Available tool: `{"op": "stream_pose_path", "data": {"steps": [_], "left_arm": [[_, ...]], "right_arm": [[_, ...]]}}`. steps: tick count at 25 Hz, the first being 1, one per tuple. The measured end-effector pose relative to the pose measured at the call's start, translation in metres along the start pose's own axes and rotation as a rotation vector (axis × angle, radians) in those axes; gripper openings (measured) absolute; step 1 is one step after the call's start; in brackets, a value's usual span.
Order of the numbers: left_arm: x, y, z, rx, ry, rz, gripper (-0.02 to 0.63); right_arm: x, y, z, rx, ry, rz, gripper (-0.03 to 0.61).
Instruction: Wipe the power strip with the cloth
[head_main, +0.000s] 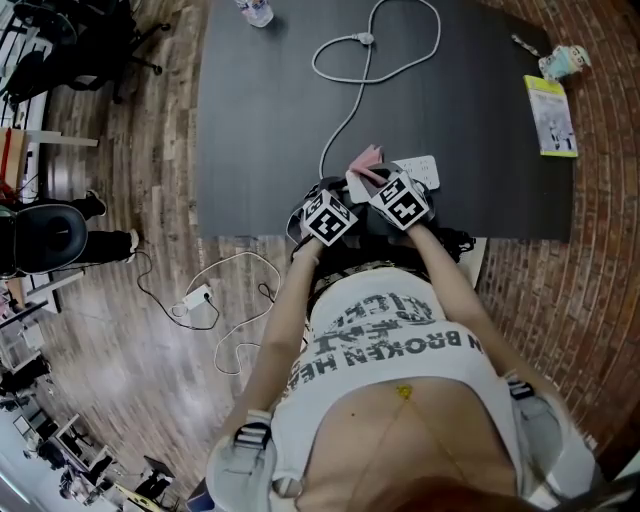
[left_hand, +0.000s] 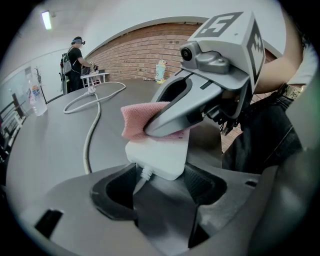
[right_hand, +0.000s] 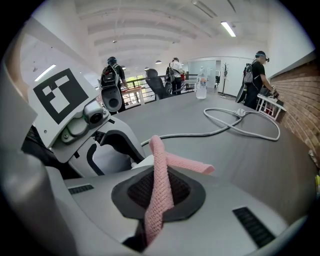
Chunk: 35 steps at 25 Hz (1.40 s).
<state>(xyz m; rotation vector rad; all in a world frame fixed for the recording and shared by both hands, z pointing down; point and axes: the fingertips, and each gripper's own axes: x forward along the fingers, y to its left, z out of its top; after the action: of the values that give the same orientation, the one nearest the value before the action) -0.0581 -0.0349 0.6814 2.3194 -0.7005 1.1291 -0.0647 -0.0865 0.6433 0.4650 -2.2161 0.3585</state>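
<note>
Head view, grippers: the left gripper (head_main: 343, 196) and the right gripper (head_main: 376, 178) are meeting at the near edge of a dark table (head_main: 260, 120), their marker cubes side by side.
Head view, task things: the white power strip (head_main: 421, 169) is lying at that near edge, just beyond the right gripper, and the pink cloth (head_main: 365, 157) is sticking up beside it.
Head view, other things: a white cable (head_main: 352, 108) is looping away across the table toward a bottle (head_main: 258, 10) at the far edge; a yellow-green booklet (head_main: 550, 115) is lying well apart at the right.

Left gripper view, jaws: they are closing on the cord end of the power strip (left_hand: 160, 155), one pad against each side (the cord is coming out between them).
Left gripper view, cloth: it is being pressed onto the top of the strip by the right gripper's tip, which is reaching in from the right.

Right gripper view, jaws: they are clenching the cloth (right_hand: 161, 175), a folded band of it rising from between the pads and bending over the strip.
Right gripper view, left gripper: it is sitting close at the left, touching the strip's end.
</note>
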Motion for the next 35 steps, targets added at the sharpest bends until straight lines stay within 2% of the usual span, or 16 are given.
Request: {"op": "stream_pose_path", "data": {"steps": [18, 35], "left_arm": [[0.000, -0.001, -0.001, -0.003, 0.000, 0.006, 0.281], [0.000, 0.001, -0.001, -0.007, -0.001, 0.011, 0.282]], "right_arm": [[-0.024, -0.033, -0.025, 0.044, 0.028, -0.096, 0.017], [-0.029, -0.041, -0.028, 0.053, 0.012, -0.097, 0.016]]}}
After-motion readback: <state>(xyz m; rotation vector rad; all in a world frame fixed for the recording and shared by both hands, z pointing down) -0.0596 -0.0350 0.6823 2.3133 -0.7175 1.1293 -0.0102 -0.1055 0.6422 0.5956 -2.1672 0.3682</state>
